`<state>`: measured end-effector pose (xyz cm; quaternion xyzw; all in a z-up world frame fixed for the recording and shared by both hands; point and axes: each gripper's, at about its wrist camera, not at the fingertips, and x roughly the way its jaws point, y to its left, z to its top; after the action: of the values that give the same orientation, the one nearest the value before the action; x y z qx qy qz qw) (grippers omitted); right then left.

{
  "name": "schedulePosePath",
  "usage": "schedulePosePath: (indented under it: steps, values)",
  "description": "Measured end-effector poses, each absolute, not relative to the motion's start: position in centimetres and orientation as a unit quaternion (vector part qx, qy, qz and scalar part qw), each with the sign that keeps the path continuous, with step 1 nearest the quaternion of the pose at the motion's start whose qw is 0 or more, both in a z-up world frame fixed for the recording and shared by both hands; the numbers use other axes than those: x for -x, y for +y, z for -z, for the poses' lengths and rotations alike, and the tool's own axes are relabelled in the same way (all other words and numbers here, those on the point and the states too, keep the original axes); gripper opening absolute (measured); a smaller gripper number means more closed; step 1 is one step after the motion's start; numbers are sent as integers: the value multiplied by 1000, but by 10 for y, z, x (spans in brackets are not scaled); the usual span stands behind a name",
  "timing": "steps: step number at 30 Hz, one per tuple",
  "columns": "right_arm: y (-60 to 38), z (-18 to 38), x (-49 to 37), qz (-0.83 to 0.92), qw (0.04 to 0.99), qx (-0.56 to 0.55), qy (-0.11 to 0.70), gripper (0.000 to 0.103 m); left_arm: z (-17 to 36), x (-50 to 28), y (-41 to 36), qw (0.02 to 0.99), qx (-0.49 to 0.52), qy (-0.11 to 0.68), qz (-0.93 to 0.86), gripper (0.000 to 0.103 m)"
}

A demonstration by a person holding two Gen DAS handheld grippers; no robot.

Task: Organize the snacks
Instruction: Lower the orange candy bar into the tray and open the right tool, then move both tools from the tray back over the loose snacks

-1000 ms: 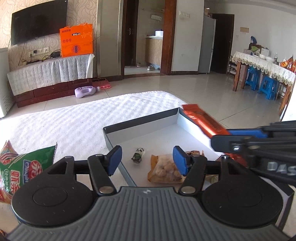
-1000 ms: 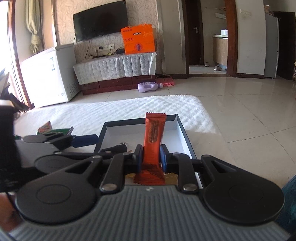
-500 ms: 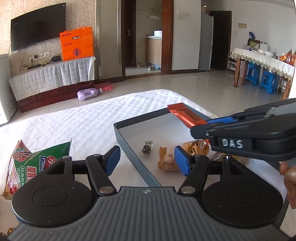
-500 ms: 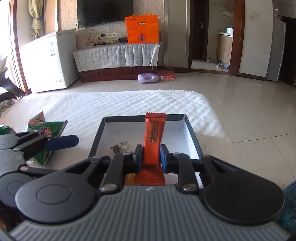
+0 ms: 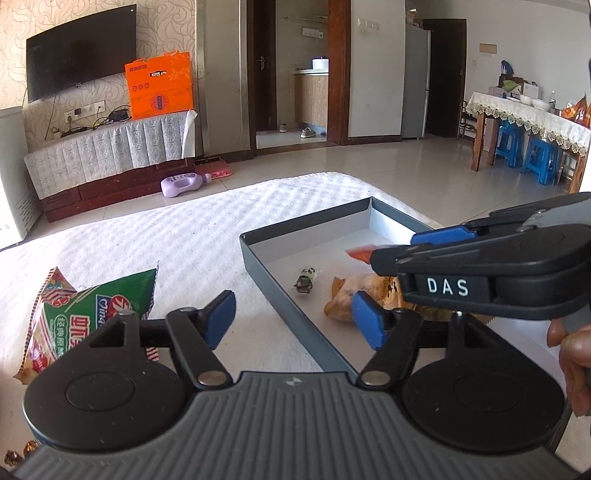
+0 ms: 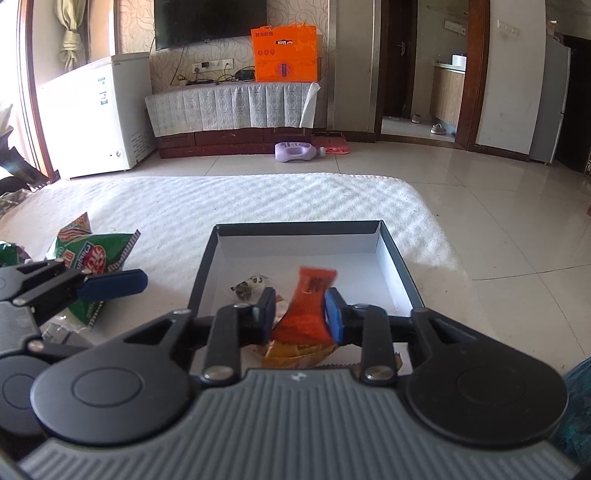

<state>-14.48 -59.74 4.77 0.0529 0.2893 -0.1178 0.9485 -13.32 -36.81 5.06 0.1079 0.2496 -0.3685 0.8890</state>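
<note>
White mat, blurred orange bar

Sunlit tiled floor, wall-mounted television, white chest freezer, cloth-draped dining table.

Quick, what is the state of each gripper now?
Left gripper: open, holding nothing.
Right gripper: open, the orange snack bar loose between its fingers, over the box.
</note>
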Motion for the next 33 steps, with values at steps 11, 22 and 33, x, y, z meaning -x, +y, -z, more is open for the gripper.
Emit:
schedulePosePath:
  steps: [11,22,33]
  values:
    - [-576,-65,195,130,962,-64,232,45,-66,171,-340,897,-106,231,361,76]
    - [-523,-73,211,78,970,-70,221,45,-80,197,-252,917,-94,250,297,76]
    - [-434,-66,193,-52,966,-54,246,45,-60,167,-116,940,-48,326,84,76]
